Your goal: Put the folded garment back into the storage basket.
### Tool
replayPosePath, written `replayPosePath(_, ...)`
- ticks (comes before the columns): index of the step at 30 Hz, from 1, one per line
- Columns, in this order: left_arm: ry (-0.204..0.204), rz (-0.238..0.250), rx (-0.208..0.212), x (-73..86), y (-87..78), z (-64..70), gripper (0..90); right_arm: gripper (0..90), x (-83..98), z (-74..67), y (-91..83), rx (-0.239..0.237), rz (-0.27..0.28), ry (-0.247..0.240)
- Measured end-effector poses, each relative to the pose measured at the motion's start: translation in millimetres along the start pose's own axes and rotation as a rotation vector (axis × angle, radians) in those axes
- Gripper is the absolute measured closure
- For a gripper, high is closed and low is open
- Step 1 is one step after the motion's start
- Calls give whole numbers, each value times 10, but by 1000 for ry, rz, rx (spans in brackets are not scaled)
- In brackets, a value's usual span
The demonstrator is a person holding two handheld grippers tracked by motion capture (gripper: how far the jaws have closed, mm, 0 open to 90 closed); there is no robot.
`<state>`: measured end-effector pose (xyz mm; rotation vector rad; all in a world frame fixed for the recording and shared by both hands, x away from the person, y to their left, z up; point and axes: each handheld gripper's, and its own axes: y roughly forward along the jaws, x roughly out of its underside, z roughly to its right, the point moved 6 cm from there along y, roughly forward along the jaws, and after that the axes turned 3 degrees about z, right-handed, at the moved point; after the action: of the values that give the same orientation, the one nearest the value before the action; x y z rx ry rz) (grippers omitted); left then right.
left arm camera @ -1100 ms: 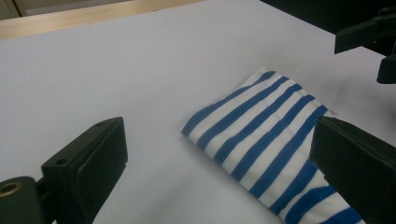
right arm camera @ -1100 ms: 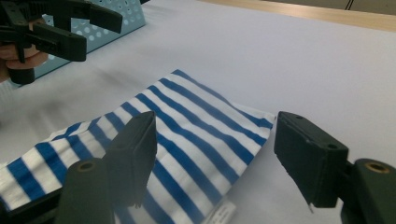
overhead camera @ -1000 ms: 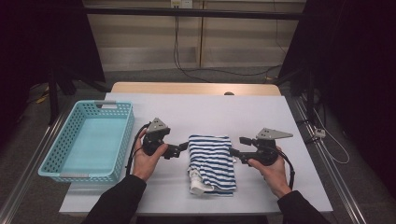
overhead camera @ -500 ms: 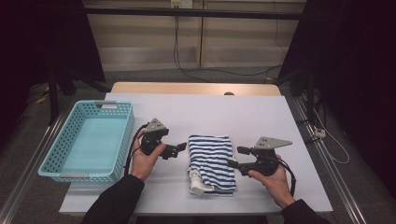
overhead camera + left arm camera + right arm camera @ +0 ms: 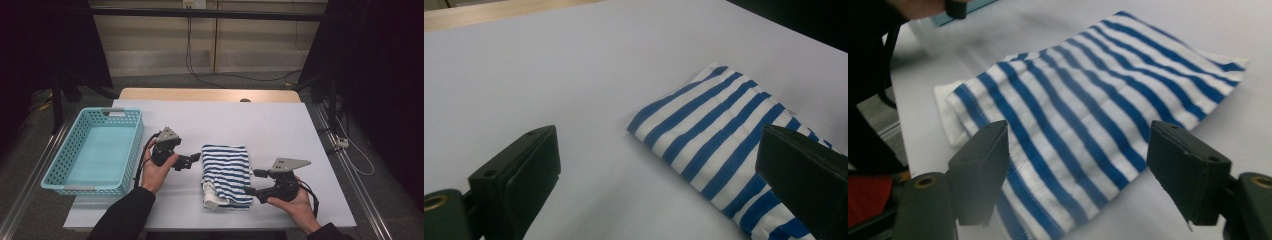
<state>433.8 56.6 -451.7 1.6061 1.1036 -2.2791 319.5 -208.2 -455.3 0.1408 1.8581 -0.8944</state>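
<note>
The right tongs (image 5: 253,182) have just been opening; their jaws stand apart at the near right edge of the folded striped cloth (image 5: 226,172), with nothing pressed between them. The left tongs (image 5: 194,160) are apart too, empty, just off the cloth's left edge — from their own view the cloth (image 5: 729,145) lies ahead and to the right. The cloth rests flat on the white bench (image 5: 280,125), near its front middle. A turquoise basket (image 5: 52,170) sits on the bench's left side — well apart from the cloth.
</note>
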Motion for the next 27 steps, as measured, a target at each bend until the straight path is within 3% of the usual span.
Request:
replayPosePath(8, -8, 19, -7, -13, -11, -6, 43, 250, 65, -167, 71, -64, -60, -72)
replayPosePath(20, -8, 6, -3, 14, -2, -33, 44, 357, 188, -245, 149, -85, -134, -132)
replayPosePath(27, -4, -8, -2, 22, 25, -14, 42, 372, 253, -260, 195, -90, -161, -161)
